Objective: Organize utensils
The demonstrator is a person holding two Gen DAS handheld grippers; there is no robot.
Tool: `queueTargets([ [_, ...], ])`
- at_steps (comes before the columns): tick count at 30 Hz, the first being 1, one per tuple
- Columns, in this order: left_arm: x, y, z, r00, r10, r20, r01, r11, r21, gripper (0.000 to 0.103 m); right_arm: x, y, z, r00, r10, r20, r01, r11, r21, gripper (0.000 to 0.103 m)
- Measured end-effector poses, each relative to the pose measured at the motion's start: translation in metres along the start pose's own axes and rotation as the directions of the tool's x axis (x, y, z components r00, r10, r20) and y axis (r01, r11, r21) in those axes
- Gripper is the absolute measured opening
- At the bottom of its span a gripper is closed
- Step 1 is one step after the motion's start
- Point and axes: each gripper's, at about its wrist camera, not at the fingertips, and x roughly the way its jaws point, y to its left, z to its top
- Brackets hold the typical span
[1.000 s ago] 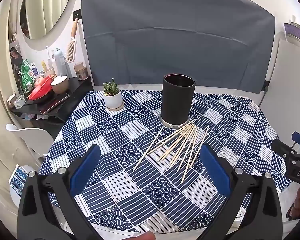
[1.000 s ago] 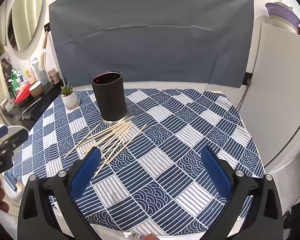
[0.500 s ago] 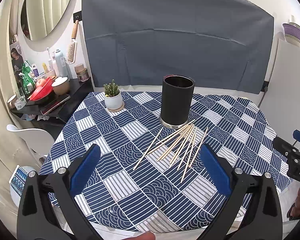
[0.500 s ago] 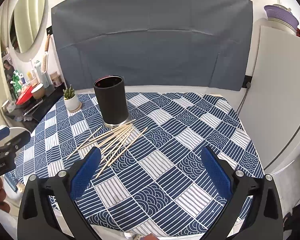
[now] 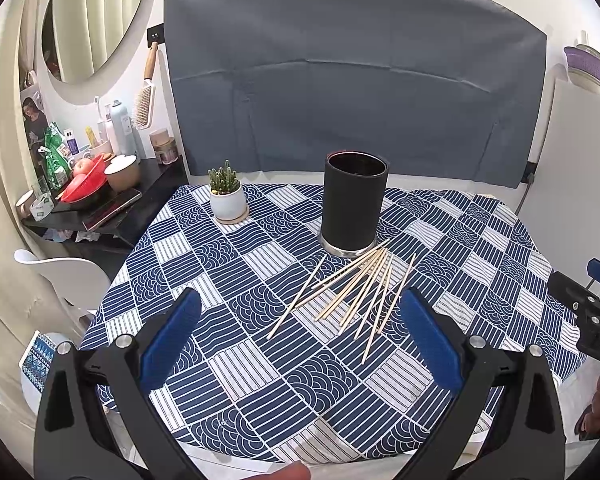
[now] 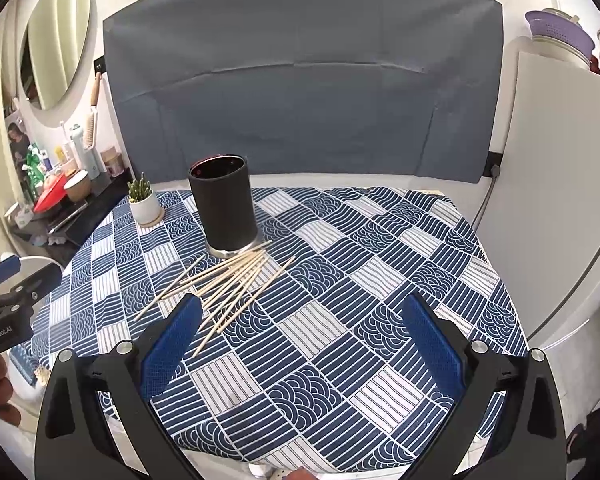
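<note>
Several wooden chopsticks (image 5: 354,292) (image 6: 228,284) lie fanned out on the blue patterned tablecloth (image 5: 236,264) (image 6: 380,272), just in front of a tall black cylindrical holder (image 5: 354,204) (image 6: 224,202) that stands upright. My left gripper (image 5: 300,344) hovers open over the near part of the table, short of the chopsticks, with nothing between its blue pads. My right gripper (image 6: 302,344) is open too, with the chopsticks by its left pad and the holder farther back left. Each gripper shows at the other view's edge.
A small cactus in a white pot (image 5: 227,196) (image 6: 143,202) stands left of the holder. A dark side shelf with bowls and bottles (image 5: 96,196) and a white chair (image 5: 60,276) sit to the left, and a white cabinet (image 6: 560,184) borders the right.
Both views have shifted slightly: the holder and chopsticks sit a little farther off and to the right in the right wrist view. Both grippers stay open and nothing on the table has moved.
</note>
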Motion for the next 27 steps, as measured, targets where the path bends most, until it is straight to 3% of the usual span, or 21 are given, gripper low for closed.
queueTargets([
  [27,-0.002,0.005,-0.012,1.0,-0.007,-0.004,0.007,1.0,-0.008,0.098,-0.003,-0.004,-0.006,1.0,-0.006,-0.015,0.007,1.0,0.013,0.096],
])
